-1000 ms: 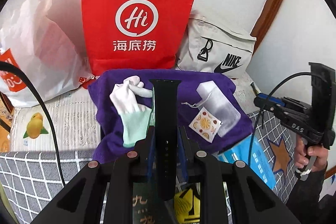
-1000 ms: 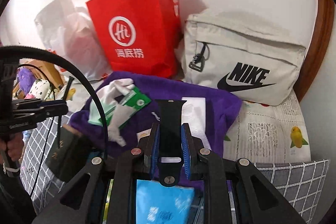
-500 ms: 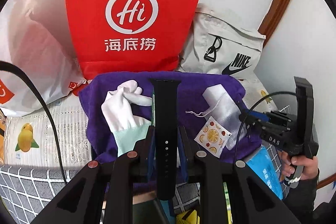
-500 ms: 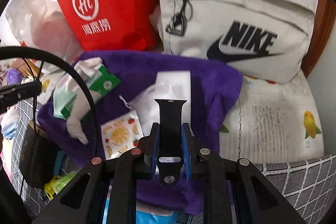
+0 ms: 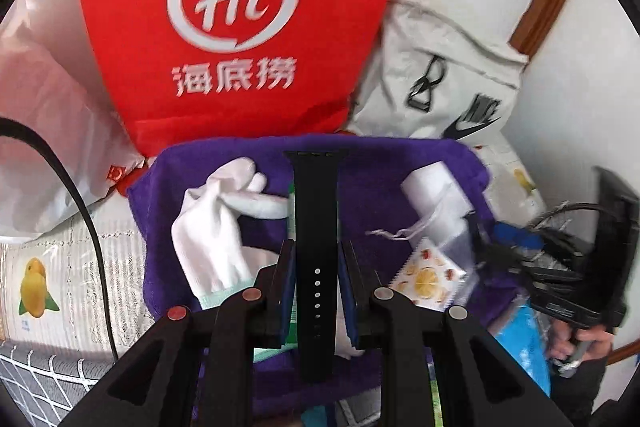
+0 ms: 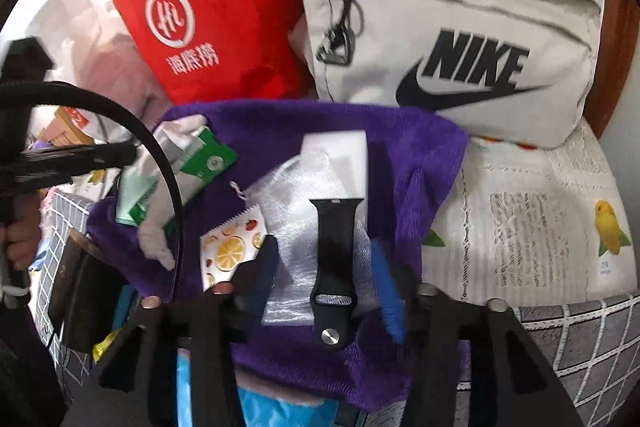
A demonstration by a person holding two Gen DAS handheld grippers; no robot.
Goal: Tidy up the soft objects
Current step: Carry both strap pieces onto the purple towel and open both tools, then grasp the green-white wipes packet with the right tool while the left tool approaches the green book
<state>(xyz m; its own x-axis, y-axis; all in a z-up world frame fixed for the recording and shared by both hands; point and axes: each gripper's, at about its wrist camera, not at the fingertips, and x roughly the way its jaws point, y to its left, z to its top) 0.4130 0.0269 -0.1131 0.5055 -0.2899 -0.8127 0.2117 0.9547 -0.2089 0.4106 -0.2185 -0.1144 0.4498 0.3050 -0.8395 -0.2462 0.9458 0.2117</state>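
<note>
My left gripper [image 5: 316, 247] is shut on a black watch strap [image 5: 316, 211] with a row of holes, held over the purple towel [image 5: 380, 179]. A white glove [image 5: 212, 227] lies on the towel just left of it. My right gripper [image 6: 324, 245] is opening its jaws. The other black strap half [image 6: 334, 247], with a metal pin, lies between them on a silvery mesh pouch [image 6: 320, 187], and the pads stand clear of it. Left of the pouch lies a fruit-print packet [image 6: 232, 251]. The right gripper [image 5: 560, 267] also shows blurred at the right of the left wrist view.
A red paper bag [image 5: 236, 27] and a beige Nike bag [image 6: 460, 27] stand against the wall behind the towel. A white plastic bag [image 5: 48, 131] sits at the left. A blue packet [image 6: 276, 407] lies below the towel's front edge. A black cable [image 5: 80, 207] crosses the left.
The right gripper sank toward the towel and its jaws parted, leaving the strap half on the mesh pouch. The left gripper moved in over the towel, still shut on its strap.
</note>
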